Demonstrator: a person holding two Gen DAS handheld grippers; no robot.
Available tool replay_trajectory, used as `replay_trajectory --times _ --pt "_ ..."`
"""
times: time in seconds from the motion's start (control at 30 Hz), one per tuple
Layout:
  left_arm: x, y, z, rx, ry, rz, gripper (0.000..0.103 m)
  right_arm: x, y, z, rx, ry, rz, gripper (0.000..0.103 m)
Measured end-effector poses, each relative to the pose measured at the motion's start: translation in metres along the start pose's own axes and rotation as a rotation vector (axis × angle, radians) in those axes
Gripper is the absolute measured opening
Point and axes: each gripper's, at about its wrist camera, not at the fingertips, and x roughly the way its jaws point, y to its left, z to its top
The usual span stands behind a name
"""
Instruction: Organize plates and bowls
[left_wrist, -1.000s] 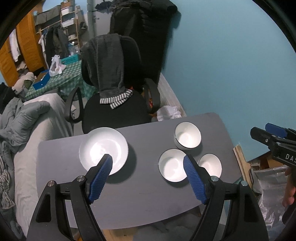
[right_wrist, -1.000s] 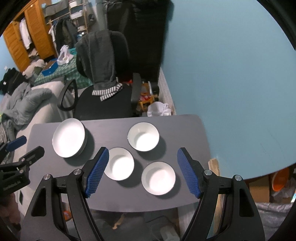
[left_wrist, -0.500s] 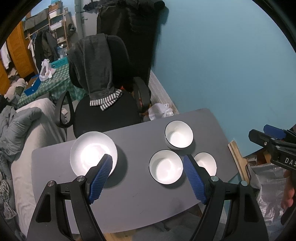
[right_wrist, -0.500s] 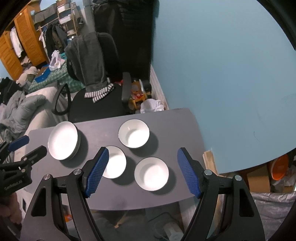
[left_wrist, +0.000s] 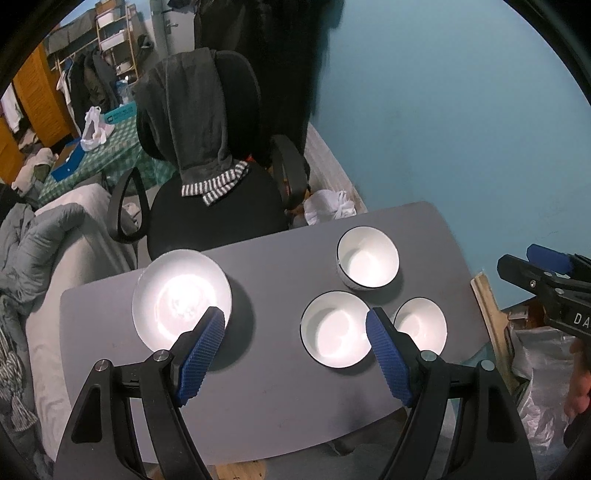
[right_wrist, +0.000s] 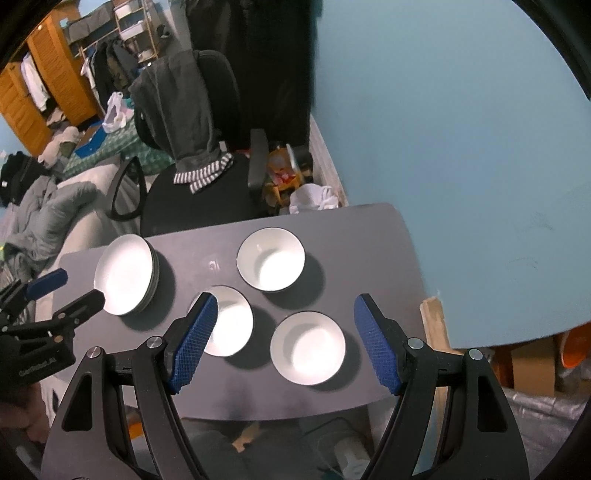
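Both claws are spread wide w/ nothing in them: left gripper (left_wrist: 295, 354) hangs over the gray table (left_wrist: 280, 402) btwn the plate stack (left_wrist: 181, 297) and the bowls, right gripper (right_wrist: 284, 343) over the near bowl (right_wrist: 307, 348). Best next move, I think: come down slow, pinch one bowl by its rim, lift straight up, set it inside another. Middle bowl (right_wrist: 231, 320) and far bowl (right_wrist: 271, 264) sit close by. All are round, mouths up, so no long way to line up.
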Motion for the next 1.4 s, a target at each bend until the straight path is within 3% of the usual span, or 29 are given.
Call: replay_trajectory --times 0.6,1.0,1.2,1.4 --pt "0.067 0.003 -0.023 -0.094 0.133 0.096 0.080 0.086 0.001 0.002 -0.112 0.125 0.145 0.076" --pt "0.118 0.010 -0.034 -0.152 0.196 0.036 0.080 0.160 0.015 -0.019 -0.160 0.290 0.288 0.076" --pt "0.143 0.014 -0.039 -0.139 0.234 0.034 0.080 0.180 0.023 -0.021 -0.175 0.328 0.293 0.075" --pt "0.159 0.021 -0.043 -0.153 0.266 0.023 0.080 0.197 0.027 -0.027 -0.183 0.382 0.294 0.056"
